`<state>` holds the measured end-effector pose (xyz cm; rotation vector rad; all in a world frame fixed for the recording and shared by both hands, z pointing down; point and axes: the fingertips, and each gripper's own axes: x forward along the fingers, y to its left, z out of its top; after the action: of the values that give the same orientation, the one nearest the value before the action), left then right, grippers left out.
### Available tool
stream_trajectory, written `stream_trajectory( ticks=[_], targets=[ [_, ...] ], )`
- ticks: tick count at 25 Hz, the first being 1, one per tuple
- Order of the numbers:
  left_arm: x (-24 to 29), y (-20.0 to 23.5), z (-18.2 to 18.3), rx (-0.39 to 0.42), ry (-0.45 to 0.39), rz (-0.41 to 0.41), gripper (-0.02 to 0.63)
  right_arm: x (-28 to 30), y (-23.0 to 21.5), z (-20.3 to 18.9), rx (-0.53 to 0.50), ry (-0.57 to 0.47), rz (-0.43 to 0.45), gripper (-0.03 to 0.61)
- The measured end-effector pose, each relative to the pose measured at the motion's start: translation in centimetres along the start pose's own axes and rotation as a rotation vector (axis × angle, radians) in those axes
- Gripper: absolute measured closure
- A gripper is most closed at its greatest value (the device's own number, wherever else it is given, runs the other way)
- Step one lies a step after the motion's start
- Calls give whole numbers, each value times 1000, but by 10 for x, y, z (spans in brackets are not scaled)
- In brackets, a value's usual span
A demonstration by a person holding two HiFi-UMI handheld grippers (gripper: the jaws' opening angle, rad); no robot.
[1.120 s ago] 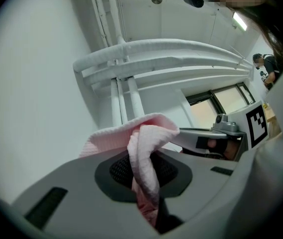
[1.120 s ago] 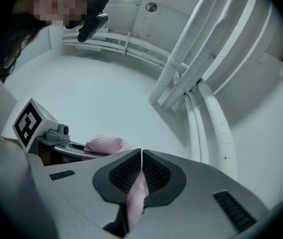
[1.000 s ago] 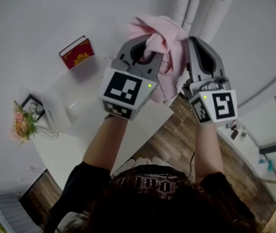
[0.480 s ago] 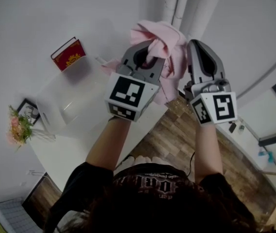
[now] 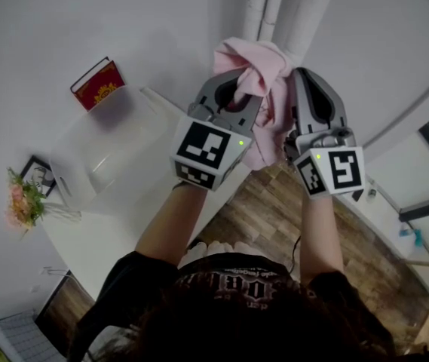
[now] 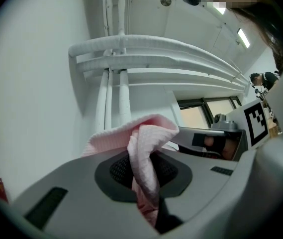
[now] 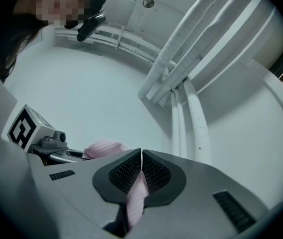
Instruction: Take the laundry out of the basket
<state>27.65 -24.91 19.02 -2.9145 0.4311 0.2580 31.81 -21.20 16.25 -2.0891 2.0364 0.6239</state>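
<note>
- The left gripper (image 5: 235, 90) has its jaws clamped on a pink cloth (image 5: 258, 57). In the left gripper view a thick fold of the cloth (image 6: 148, 136) runs up between the two dark pads (image 6: 119, 171) and spills over their tips.
- The right gripper (image 5: 305, 89) has its jaws nearly together, pinching a thin edge of the same cloth. In the right gripper view a narrow pink strip (image 7: 136, 198) sits low between the ribbed pads (image 7: 156, 173), which almost meet above it.
- The rest of the cloth bunches between the two grippers and hangs down beside their jaws, held up in the air.
- White pipes (image 5: 274, 2) run up the wall just beyond both sets of jaws.
- The clear basket (image 5: 75, 181) stands on the white table (image 5: 112, 236), well apart from the jaws, on the left gripper's outer side.
- A red book (image 5: 96, 85) lies just past the basket, also far from the jaws.
</note>
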Motion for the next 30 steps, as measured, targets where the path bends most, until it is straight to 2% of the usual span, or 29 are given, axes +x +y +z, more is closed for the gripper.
stream_trajectory(
  ticks=[10, 15, 19, 25, 30],
  targets=[
    [3, -8, -21, -21, 3, 13, 569, -15, -12, -24, 24, 42, -40, 549],
    [-2, -15, -32, 10, -3, 27, 569, -20, -13, -34, 29, 58, -57, 549],
    [-6, -19, -38, 29, -4, 39, 569, -24, -10, -40, 33, 66, -54, 549],
    [-11, -13, -49, 2, 8, 70, 569, -28, -3, -49, 38, 78, -49, 551],
    [-15, -12, -52, 16, 7, 88, 569, -30, 1, -52, 31, 82, -46, 551]
  ],
)
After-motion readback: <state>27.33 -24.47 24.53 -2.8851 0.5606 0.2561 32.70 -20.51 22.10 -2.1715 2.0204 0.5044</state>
